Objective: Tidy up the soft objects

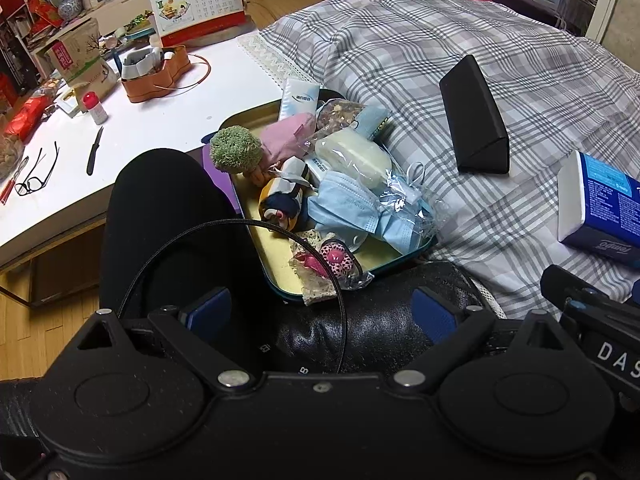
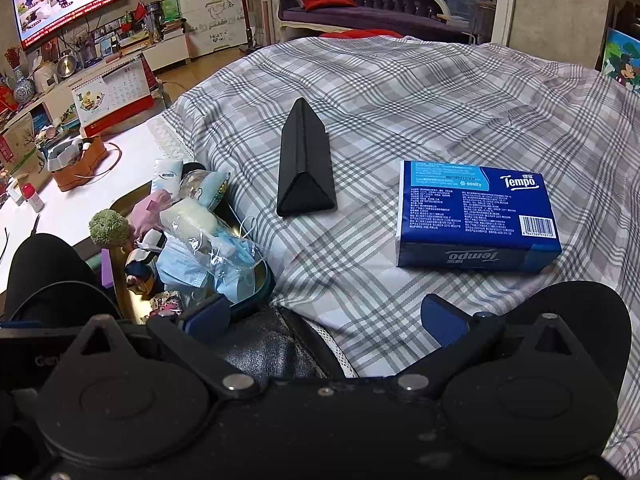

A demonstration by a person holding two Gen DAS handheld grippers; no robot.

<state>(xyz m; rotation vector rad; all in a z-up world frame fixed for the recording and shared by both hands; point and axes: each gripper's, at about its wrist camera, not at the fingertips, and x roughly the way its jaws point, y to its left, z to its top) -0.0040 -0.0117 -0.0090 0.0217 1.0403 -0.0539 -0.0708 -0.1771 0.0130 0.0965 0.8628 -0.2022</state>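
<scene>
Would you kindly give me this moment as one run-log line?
left gripper: open, empty | right gripper: open, empty | tray: piled with soft items | tissue pack, black case: on bedspread

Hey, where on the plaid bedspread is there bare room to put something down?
Bare plaid lies between the black triangular case and the blue tissue pack, and beyond both. The tray at the left is piled full.
</scene>
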